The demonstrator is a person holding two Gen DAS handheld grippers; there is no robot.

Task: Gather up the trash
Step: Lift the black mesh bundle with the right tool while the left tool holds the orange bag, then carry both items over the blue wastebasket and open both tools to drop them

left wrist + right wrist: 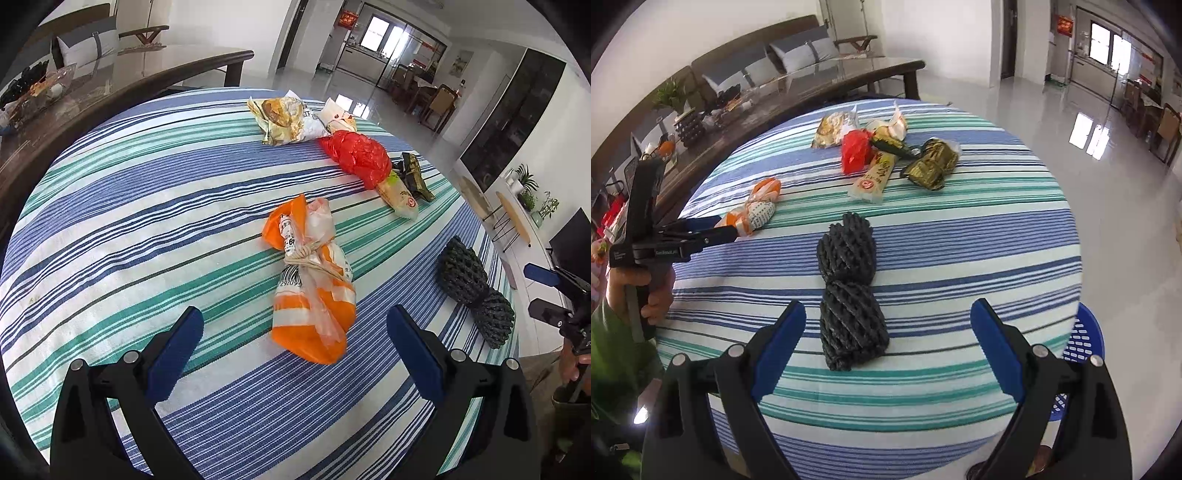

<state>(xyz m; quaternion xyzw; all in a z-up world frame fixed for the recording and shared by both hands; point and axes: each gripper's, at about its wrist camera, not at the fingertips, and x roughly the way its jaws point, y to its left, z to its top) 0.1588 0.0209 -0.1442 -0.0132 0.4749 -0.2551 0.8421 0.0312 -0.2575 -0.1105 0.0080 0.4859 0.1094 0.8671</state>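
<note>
A: Status of both grippers?

B: My left gripper [295, 332] stood wide apart, nothing clamped. The orange-and-white wrapper bundle [312, 280], tied w/ string at its waist, lay centre frame in the left wrist view, its lower end between my blue pads [413, 347] but not touched by them. My right gripper [888, 325] was also spread wide, nothing gripped. The black mesh bundle [851, 295] lay on the striped tablecloth [979, 258] at centre of the right wrist view, its near end between the fingers, clear of both.

A: Remaining trash?

B: Upper centre of the right wrist view, clustered: red plastic bag [855, 151], a pale long packet [873, 177] just below it, dark green-gold wrapper [932, 162] to the right, a yellowish food wrapper [833, 129] upper left of the cluster. All on the cloth.

A: Anything else?

B: Blue perforated stool [1084, 343] at the table's lower right edge. My hand [653, 291] on the left gripper's handle showed at left edge.
</note>
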